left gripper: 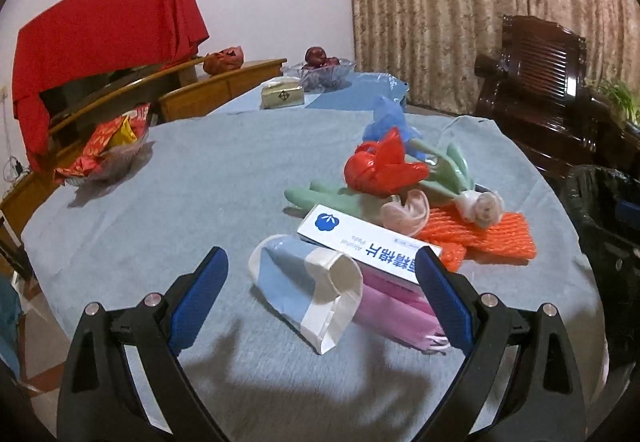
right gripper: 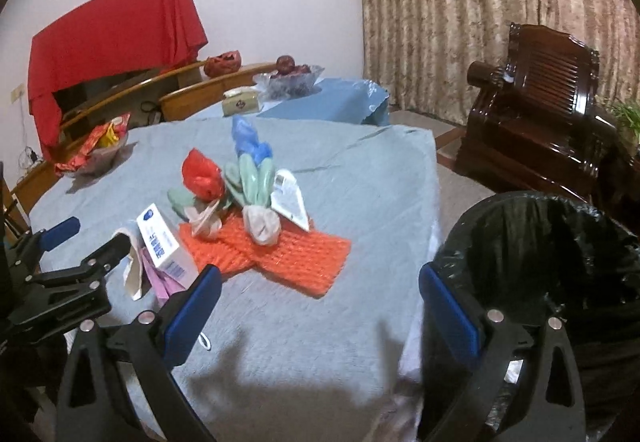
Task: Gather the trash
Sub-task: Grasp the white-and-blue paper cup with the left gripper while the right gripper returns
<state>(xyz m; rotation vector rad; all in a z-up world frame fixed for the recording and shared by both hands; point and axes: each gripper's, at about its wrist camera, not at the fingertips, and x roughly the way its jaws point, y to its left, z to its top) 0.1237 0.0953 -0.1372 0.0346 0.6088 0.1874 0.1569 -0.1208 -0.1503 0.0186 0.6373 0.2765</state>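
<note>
**Left wrist view: paper cup lies between the spread fingers**

Left wrist view shows the left tool (left gripper: 322, 274) spread wide and holding nothing, with the crushed paper cup (left gripper: 308, 286) lying on its side on the counter (left gripper: 200, 182) directly ahead, between the two pads. The cup's long axis runs slantwise across the tool's line, its mouth away from the camera. Touching the cup on its right are the alcohol pads box (left gripper: 368, 242) and a pink face mask (left gripper: 396, 314). The right tool (right gripper: 320, 306), also spread and empty, hangs over the counter's near edge, with the black-lined trash bin (right gripper: 540, 262) to the cup's right, off the counter. The left tool looks nearer the cup.
</note>
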